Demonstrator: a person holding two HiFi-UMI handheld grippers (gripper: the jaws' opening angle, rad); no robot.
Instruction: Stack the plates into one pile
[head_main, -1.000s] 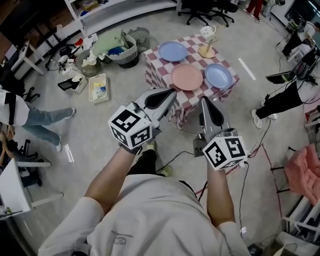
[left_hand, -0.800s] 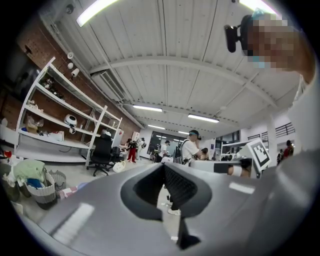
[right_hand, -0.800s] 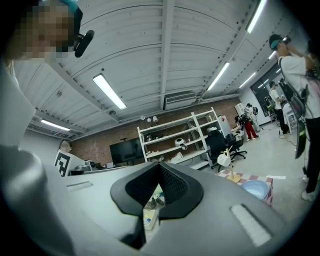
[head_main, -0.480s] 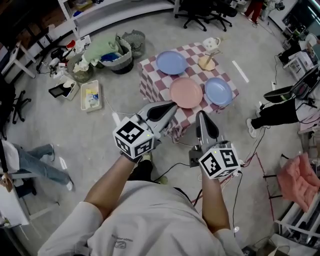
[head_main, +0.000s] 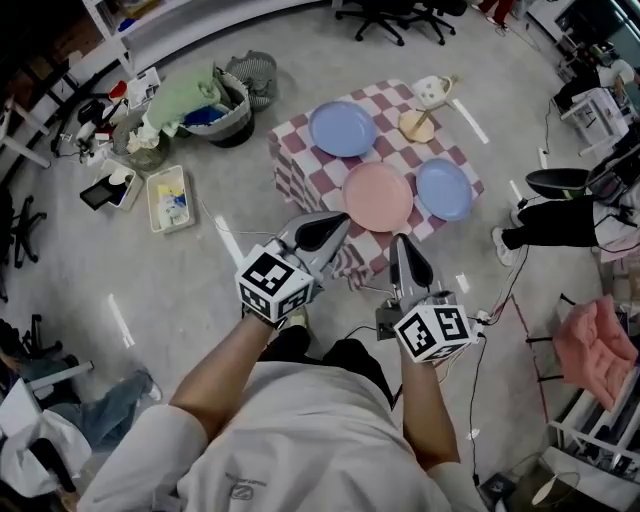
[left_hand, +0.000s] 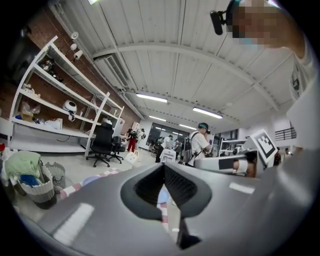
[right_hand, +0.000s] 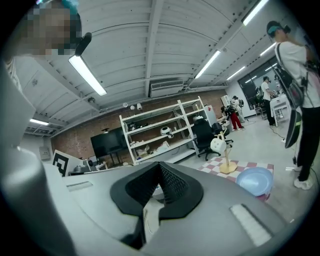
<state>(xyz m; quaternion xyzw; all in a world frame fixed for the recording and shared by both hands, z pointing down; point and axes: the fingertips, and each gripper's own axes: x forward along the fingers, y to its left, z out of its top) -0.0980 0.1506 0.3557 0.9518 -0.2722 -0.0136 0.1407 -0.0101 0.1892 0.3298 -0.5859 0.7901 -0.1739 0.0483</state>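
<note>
Three plates lie apart on a table with a red-and-white checked cloth (head_main: 300, 150): a blue plate (head_main: 343, 128) at the far left, a pink plate (head_main: 377, 196) at the near middle, and a second blue plate (head_main: 444, 188) at the right. My left gripper (head_main: 338, 220) is shut and empty, its tip just short of the table's near edge. Beside it my right gripper (head_main: 403, 244) is also shut and empty. In the right gripper view the right blue plate (right_hand: 255, 181) shows beyond the shut gripper (right_hand: 160, 167). In the left gripper view the left gripper (left_hand: 164, 170) has its jaws together.
A wooden mug stand (head_main: 425, 105) with a white mug stands at the table's far corner. A laundry basket (head_main: 215, 100) and a tray (head_main: 168, 198) sit on the floor to the left. A person (head_main: 560, 215) is at the right. Cables trail on the floor near my feet.
The table and plates have come closer and lower in the head view as I stepped toward them. Both grippers stay shut and held out in front.
</note>
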